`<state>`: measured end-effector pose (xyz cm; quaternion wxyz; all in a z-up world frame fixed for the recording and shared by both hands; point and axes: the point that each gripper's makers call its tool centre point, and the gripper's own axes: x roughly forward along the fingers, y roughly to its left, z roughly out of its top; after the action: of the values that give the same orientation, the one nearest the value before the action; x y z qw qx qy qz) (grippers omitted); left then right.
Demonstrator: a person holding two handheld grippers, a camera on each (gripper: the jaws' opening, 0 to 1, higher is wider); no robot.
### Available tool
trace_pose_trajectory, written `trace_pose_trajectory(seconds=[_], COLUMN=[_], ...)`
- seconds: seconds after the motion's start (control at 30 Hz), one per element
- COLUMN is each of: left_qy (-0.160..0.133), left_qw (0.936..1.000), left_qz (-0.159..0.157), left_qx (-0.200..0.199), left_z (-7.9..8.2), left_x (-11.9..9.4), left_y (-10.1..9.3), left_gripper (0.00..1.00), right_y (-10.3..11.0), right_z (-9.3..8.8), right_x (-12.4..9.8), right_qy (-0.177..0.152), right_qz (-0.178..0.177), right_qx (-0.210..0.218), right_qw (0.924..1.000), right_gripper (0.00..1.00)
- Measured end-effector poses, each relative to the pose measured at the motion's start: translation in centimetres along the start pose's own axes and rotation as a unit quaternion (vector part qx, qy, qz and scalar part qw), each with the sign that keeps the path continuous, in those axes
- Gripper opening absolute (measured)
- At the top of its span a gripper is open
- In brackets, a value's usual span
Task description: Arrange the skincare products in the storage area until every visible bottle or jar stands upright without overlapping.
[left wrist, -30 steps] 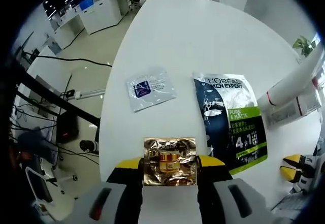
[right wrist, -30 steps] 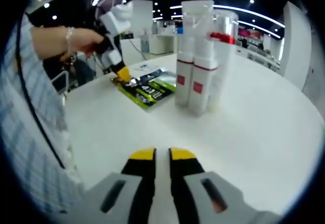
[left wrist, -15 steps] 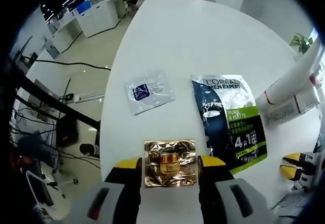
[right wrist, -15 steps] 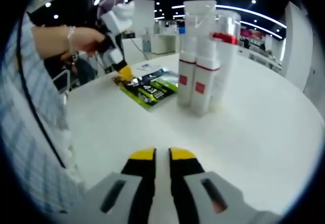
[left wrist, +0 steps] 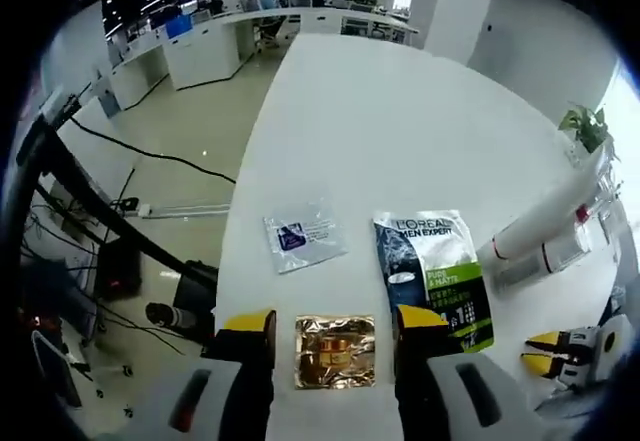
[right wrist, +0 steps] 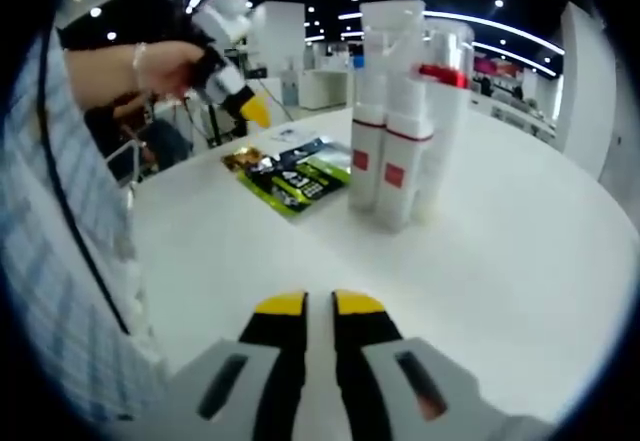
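My left gripper [left wrist: 335, 322] is open and held above the white table [left wrist: 400, 121]. A gold sachet [left wrist: 335, 351] lies flat on the table below it, framed by the two jaws and not touched. Beyond it lie a small clear sachet with a purple print [left wrist: 305, 234] and a black-and-green L'Oreal pack [left wrist: 435, 276]. Tall white bottles with red bands [right wrist: 400, 111] stand upright together ahead of my right gripper [right wrist: 308, 306], which is shut and empty low over the table. The left gripper [right wrist: 235, 86] hangs in a hand above the gold sachet [right wrist: 240, 159] and L'Oreal pack [right wrist: 295, 176].
The table's edge [left wrist: 230, 261] runs just left of the sachets, with office floor and cables below. The white bottles [left wrist: 545, 241] sit right of the L'Oreal pack, and the right gripper [left wrist: 565, 346] is low at the right. A person's checked sleeve [right wrist: 60, 261] fills the left side.
My left gripper has lifted up and away from the gold sachet, which stays flat on the table. The right gripper has not moved.
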<state>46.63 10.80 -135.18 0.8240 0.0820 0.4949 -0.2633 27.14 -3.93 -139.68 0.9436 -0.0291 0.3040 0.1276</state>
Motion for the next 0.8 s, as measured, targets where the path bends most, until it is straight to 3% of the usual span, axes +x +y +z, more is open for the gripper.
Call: trace_pose_trajectory(seconds=[0.13,0.23,0.37,0.43,0.5,0.7,0.8], left_qy=[-0.024,-0.037,-0.040,-0.030,0.002,0.025,0.062], left_qw=[0.9997,0.9993,0.9991,0.9995,1.0000,0.9996,0.9980], left_qz=[0.001,-0.002,0.001,0.007,0.000,0.013,0.012], left_qx=[-0.001,0.005,0.011,0.011,-0.001,0.003,-0.006], left_z=[1.8,3.0,4.4,4.9,4.8,6.2,6.2], left_x=[0.1,0.4,1.1,1.7,2.3,3.6,4.4], left_y=[0.2,0.0,0.1,0.5,0.6,1.1,1.1], left_gripper=[0.53,0.63,0.67,0.67,0.67,0.66,0.66], right_y=[0.0,0.0,0.0,0.0,0.1,0.1,0.1], right_z=[0.0,0.0,0.0,0.0,-0.1,-0.1,-0.1], right_x=[0.1,0.1,0.1,0.0,0.0,-0.1,-0.1], right_qy=[0.000,-0.003,-0.006,-0.006,-0.007,-0.010,-0.012], right_qz=[0.001,0.002,0.002,0.002,0.002,0.002,0.001], right_qx=[-0.001,0.001,0.002,0.001,0.001,0.004,0.004], right_qw=[1.0000,1.0000,1.0000,1.0000,1.0000,0.9999,0.9999], right_gripper=[0.09,0.09,0.09,0.09,0.09,0.09,0.09])
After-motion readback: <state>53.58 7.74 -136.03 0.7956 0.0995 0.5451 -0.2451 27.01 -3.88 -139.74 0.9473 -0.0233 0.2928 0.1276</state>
